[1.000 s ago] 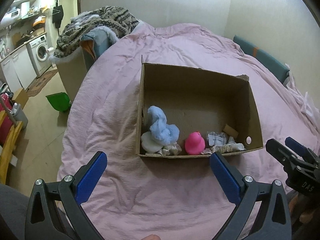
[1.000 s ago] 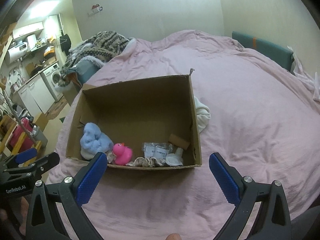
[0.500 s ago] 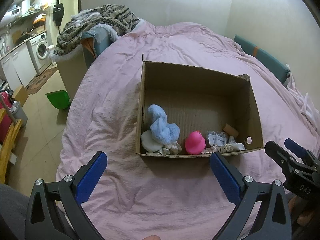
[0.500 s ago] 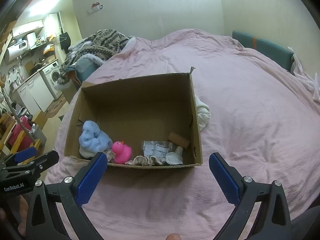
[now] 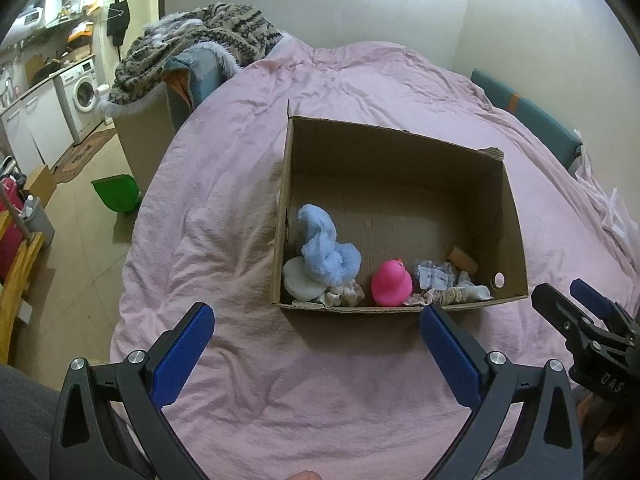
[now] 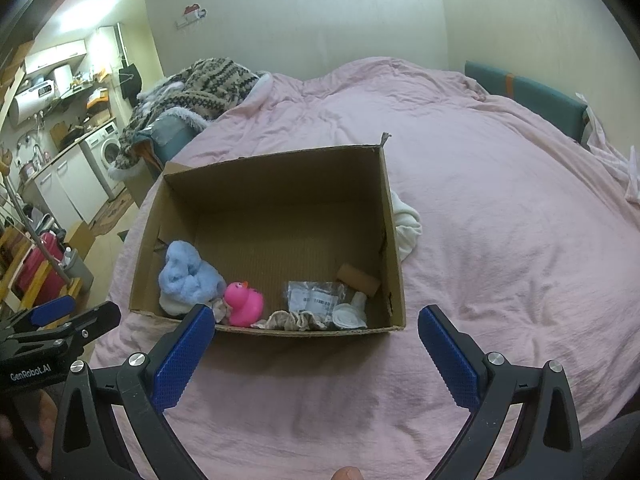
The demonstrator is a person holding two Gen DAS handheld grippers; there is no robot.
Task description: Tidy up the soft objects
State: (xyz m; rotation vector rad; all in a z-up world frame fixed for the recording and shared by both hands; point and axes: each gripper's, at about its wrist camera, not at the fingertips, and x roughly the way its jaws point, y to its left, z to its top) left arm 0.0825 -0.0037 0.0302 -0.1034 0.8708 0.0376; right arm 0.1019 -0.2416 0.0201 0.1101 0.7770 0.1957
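A cardboard box (image 6: 276, 208) sits open on a bed covered by a pink duvet (image 6: 500, 248), and the soft things I am sorting lie inside it, gathered along the wall nearest me. At the box's left end, a fluffy light-blue cloth (image 6: 186, 274) is heaped on a white round pad (image 5: 300, 282). Next to it sits a pink rubber duck (image 6: 244, 302), then a beige scrunchie (image 6: 294, 320), a clear packet with a printed label (image 6: 316, 298), a small cardboard tube (image 6: 358, 278) and a white plastic piece (image 6: 352, 314) near the right wall. The far half of the box floor is bare.

One soft item is outside: a white cloth (image 6: 406, 226) bunched on the duvet, touching the outer face of the box's right wall.

I hold both tools above the duvet on my side of the box, touching nothing. My left tool (image 5: 316, 322) has its blue pads spread wide and empty. My right tool (image 6: 316, 324) is likewise spread and empty. In the left wrist view, the right tool shows at the right edge, near the box's near right corner.

I judge that I am between picks, choosing what to take next. The white cloth looks like the likely target. Reaching it calls for moving my right tool forward past the box's right wall, lowering over the bunched folds, closing on a good handful, then lifting it over the wall.

Beyond the bed, a patterned knit blanket (image 6: 200, 84) is piled up, and a washing machine (image 6: 108, 148) stands in a kitchen area.
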